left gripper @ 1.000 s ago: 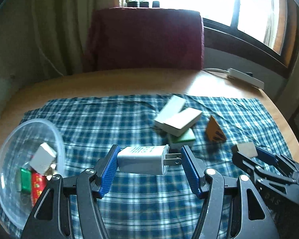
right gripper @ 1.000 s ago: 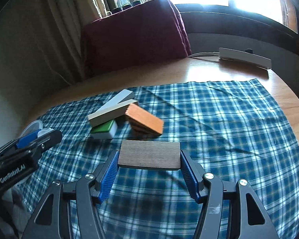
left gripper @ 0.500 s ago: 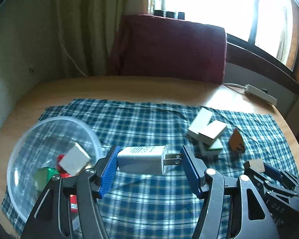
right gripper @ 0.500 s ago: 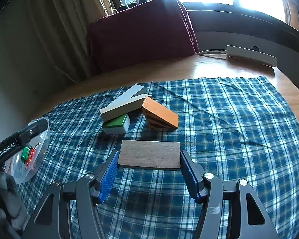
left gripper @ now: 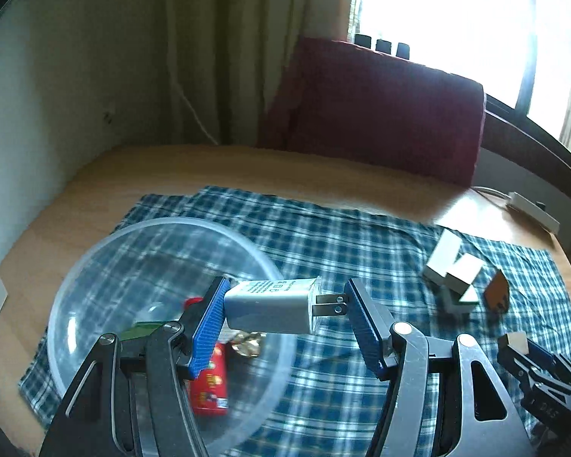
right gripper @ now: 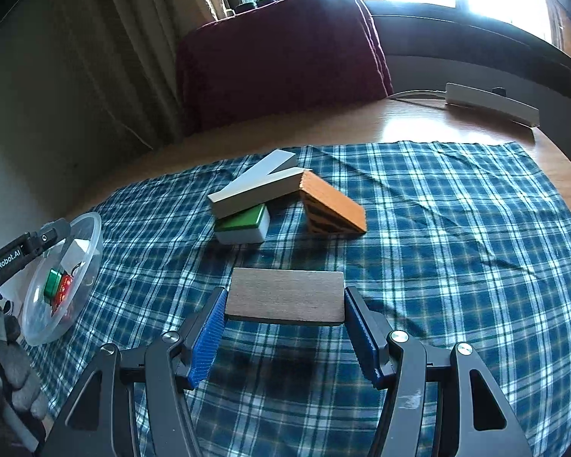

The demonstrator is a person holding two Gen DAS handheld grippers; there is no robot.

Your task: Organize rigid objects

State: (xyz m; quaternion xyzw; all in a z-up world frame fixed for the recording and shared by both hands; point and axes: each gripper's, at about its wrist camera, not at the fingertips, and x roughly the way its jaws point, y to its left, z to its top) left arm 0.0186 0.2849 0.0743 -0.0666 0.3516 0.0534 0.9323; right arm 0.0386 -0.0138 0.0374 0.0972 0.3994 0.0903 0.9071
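Observation:
My left gripper point(left gripper: 283, 314) is shut on a white plug adapter point(left gripper: 272, 310), its prongs pointing right, held over the right part of the clear plastic bowl point(left gripper: 95, 266). The bowl holds a red item point(left gripper: 209, 384), a green piece and a gold one. My right gripper point(right gripper: 283, 316) is shut on a flat brown wooden block point(right gripper: 285, 297) above the checked cloth. Beyond it lie two white blocks point(right gripper: 255, 190), a green-topped block point(right gripper: 243, 222) and an orange striped wedge point(right gripper: 333, 209). The right gripper also shows at the lower right of the left wrist view, the bowl point(right gripper: 91, 236) at the left of the right wrist view.
A blue checked cloth point(right gripper: 456, 228) covers the round wooden table point(left gripper: 171, 167). A dark red cushion point(left gripper: 380, 110) stands at the back by the window, and a white power strip point(right gripper: 491, 103) lies at the far right edge. A gloved hand point(right gripper: 3, 373) shows at lower left.
My left gripper has carried the adapter left, from over the cloth to above the bowl. The right gripper has drawn back slightly with the wooden block still in it.

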